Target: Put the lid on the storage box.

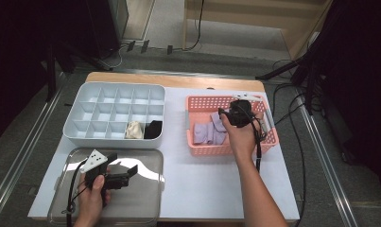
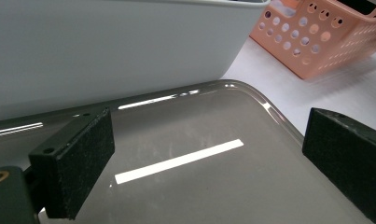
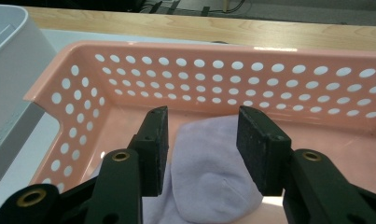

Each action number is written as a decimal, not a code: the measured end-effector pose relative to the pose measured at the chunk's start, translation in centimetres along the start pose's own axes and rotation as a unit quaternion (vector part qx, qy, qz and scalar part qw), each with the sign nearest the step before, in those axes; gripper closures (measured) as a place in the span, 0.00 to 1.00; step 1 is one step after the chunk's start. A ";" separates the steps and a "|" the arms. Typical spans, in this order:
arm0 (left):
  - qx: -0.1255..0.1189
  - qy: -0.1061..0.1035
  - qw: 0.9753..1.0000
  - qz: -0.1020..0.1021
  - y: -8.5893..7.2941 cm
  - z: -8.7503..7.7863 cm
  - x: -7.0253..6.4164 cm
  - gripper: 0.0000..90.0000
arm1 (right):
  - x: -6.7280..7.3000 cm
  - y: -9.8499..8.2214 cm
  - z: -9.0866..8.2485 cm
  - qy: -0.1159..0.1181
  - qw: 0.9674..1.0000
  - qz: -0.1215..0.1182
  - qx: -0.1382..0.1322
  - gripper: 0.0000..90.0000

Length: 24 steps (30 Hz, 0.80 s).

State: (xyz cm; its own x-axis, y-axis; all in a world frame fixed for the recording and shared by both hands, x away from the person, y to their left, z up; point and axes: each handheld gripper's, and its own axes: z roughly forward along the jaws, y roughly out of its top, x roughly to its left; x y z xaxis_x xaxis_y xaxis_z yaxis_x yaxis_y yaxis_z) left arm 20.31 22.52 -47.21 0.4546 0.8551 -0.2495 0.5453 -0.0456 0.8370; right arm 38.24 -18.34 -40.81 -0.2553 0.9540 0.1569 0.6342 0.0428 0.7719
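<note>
A pink perforated basket (image 1: 230, 150) stands at the right of the white table and holds lilac socks (image 1: 209, 132). My right gripper (image 1: 226, 116) hovers over the basket's far side, open. In the right gripper view its jaws (image 3: 202, 116) stand half apart just above a lilac sock (image 3: 209, 182), with no pad pressing on it. A white divided organizer (image 1: 115, 85) at the left holds a cream sock (image 1: 134, 130) and a black sock (image 1: 153, 129) in two front compartments. My left gripper (image 1: 124, 164) rests low over a metal tray (image 1: 145, 198), open wide with nothing between its fingers (image 2: 206, 135).
The tray (image 2: 199, 186) lies at the table's near left corner, right in front of the organizer's wall (image 2: 106, 46). The basket (image 2: 316, 42) is off to the right across bare white tabletop. Cables trail on the floor at the right and behind.
</note>
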 end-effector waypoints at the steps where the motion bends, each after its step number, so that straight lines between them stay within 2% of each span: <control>1: -0.001 0.001 1.000 0.000 0.0 0.0 0.0 0.03 | 0.0 0.1 0.0 -0.002 1.000 -0.002 -0.001 0.61; 3: 0.001 0.000 1.000 0.000 0.0 0.0 0.0 0.03 | -0.1 0.3 0.2 -0.004 1.000 -0.007 -0.006 0.61; 8: 0.001 -0.002 1.000 -0.001 0.0 0.0 0.1 0.03 | -0.4 0.4 1.1 -0.010 1.000 0.001 0.008 0.62; 12: 0.000 -0.001 1.000 -0.002 0.0 0.0 0.1 0.03 | -0.5 0.5 2.0 -0.013 0.999 0.009 0.036 0.63; 15: 0.001 -0.002 1.000 -0.004 0.0 0.0 0.1 0.03 | -0.7 0.4 2.6 -0.014 0.999 0.022 0.043 0.63; 16: 0.000 -0.002 1.000 -0.004 0.0 0.0 0.1 0.03 | -0.8 0.4 2.8 -0.019 0.998 0.022 0.049 0.64; 24: -0.001 -0.005 1.000 -0.007 0.0 0.0 0.2 0.03 | -1.0 0.4 4.0 -0.010 0.996 0.026 0.080 0.65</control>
State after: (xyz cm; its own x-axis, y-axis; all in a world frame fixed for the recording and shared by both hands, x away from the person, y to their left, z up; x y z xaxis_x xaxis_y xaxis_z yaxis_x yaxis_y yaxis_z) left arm 20.42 22.67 -47.25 0.4536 0.8507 -0.2656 0.5501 -0.0327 0.8345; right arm 41.70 -18.10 -43.15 -0.2060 0.9617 0.1805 0.7546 0.0387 0.6551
